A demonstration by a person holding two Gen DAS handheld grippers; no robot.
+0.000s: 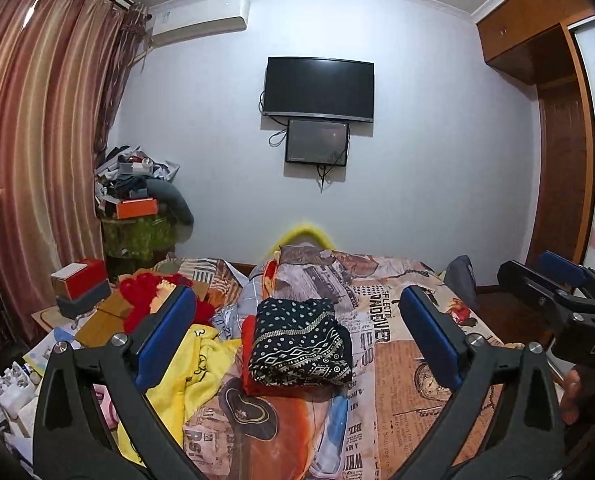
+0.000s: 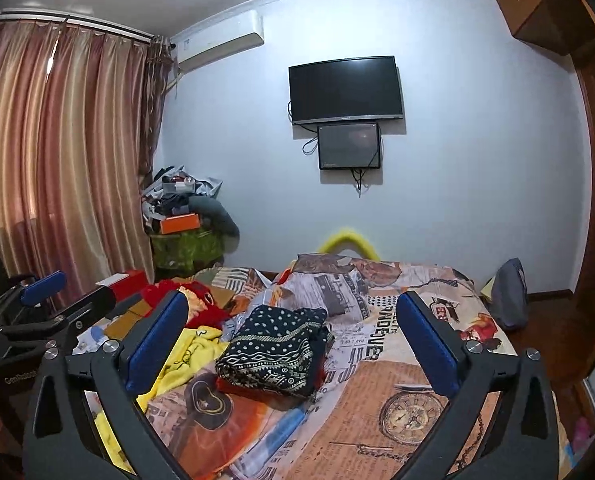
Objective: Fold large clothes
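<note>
Both grippers hover above the bed w/ nothing in them: left gripper (image 1: 297, 332) has its blue pads spread wide, right gripper (image 2: 293, 330) same, jaws well apart. On the patterned bedsheet (image 2: 377, 420) sits 1 folded stack: a dark dotted garment (image 1: 303, 340) on top of a red-orange piece (image 1: 249, 356), near mid-bed. Left of it, just beside, lies 1 crumpled yellow garment (image 1: 193, 380), unfolded, and further back 1 red fuzzy item (image 1: 149, 292), prob. clothing too but can't tell for sure. So count: 2 folded pcs in the stack, 1 yellow loose, 1 red unclear. Judging by the drape, the yellow one looks soft, fleecy, light, limp; no stiffness, so it'll sag and bunch when lifted, not slippery. Best hold is prob. at 2 corners or the shoulder/hem edge, one gripper each, pinching a single layer and pulling taut to spread it flat before folding. Edges are buried in wrinkles, so finding a true corner may need a shake first.
</note>
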